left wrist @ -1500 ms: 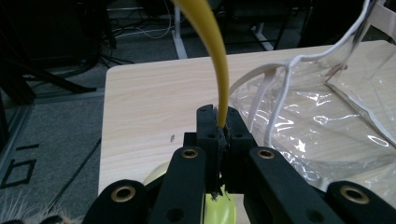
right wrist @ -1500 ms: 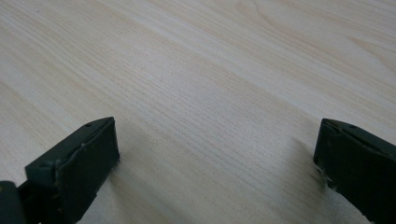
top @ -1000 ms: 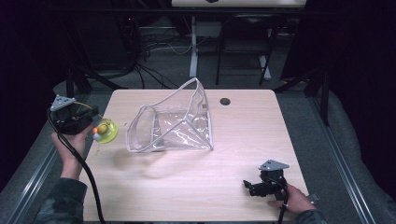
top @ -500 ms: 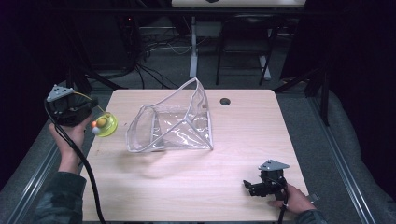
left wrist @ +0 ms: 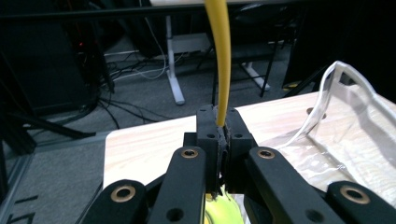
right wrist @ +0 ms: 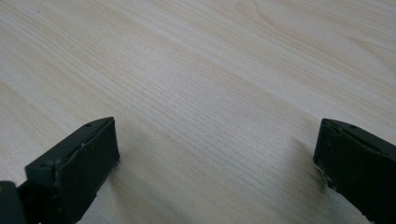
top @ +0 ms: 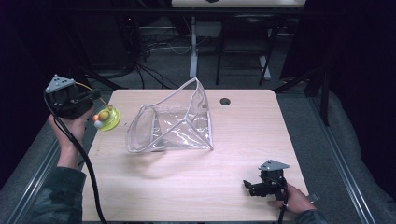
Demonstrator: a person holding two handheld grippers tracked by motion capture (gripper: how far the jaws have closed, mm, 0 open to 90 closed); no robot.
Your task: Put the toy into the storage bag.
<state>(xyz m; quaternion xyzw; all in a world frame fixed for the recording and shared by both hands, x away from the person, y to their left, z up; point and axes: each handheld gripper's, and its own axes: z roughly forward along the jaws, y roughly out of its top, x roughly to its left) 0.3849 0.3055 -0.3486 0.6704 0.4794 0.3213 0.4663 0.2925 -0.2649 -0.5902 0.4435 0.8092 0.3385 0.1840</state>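
While left claw (left wrist: 219,140) pinches yellow strap (left wrist: 219,60), right claw (right wrist: 215,163) spread over table (right wrist: 210,70)

We see a table (top: 196,177) of pale wood with fine matt grain; a clear pouch (top: 173,123) of glossy, creased plastic with white trim; a smooth yellow strap (left wrist: 220,56); both grippers' jaws matt black, rough-edged plastic.

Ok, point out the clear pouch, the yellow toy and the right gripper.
clear pouch (top: 180,123), high view, on its clear side panel.
yellow toy (top: 108,118), high view, on its yellow-green disc.
right gripper (top: 252,187), high view, between its fingertips.
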